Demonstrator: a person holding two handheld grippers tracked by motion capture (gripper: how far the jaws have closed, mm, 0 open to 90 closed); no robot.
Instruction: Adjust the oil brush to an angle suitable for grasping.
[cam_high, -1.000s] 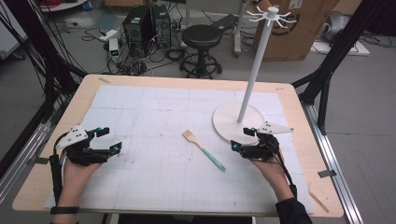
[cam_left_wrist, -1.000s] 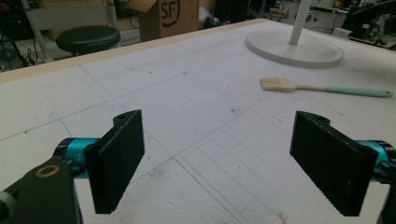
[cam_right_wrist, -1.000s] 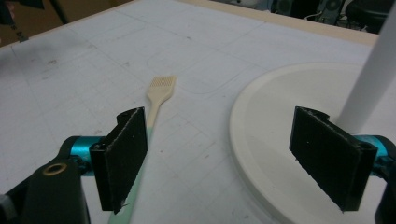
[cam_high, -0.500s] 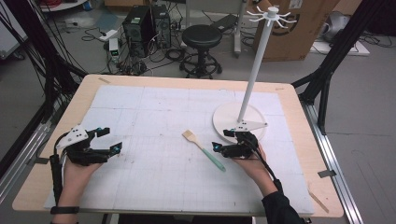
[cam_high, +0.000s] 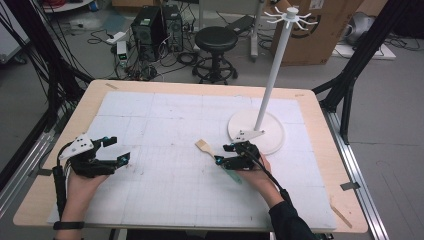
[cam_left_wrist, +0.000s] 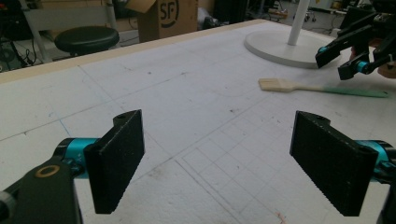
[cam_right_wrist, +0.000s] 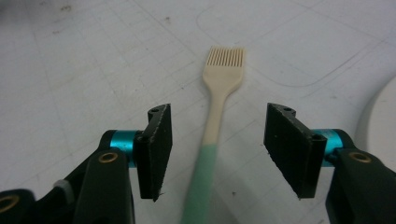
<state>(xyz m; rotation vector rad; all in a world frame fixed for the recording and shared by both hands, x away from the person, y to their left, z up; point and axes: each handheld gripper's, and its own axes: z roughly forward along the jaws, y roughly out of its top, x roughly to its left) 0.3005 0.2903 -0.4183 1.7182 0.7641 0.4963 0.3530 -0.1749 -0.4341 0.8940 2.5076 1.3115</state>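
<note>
Straddling the brush (cam_right_wrist: 212, 140) with my right tool (cam_right_wrist: 217, 149), I have its jaws half open on either side of the handle, touching nothing; they have just been closing. The brush lies flat on the surface (cam_high: 165, 200), green at the handle end, cream toward the flat bristled head, which points away from me. Since a second ago this hand has slid left from the stand (cam_high: 257, 131) to the brush. My left tool (cam_left_wrist: 229, 163) gapes wide and empty. The right gripper view shows the fine bristle grooves; the high view shows the stand's tall pole beyond.
</note>
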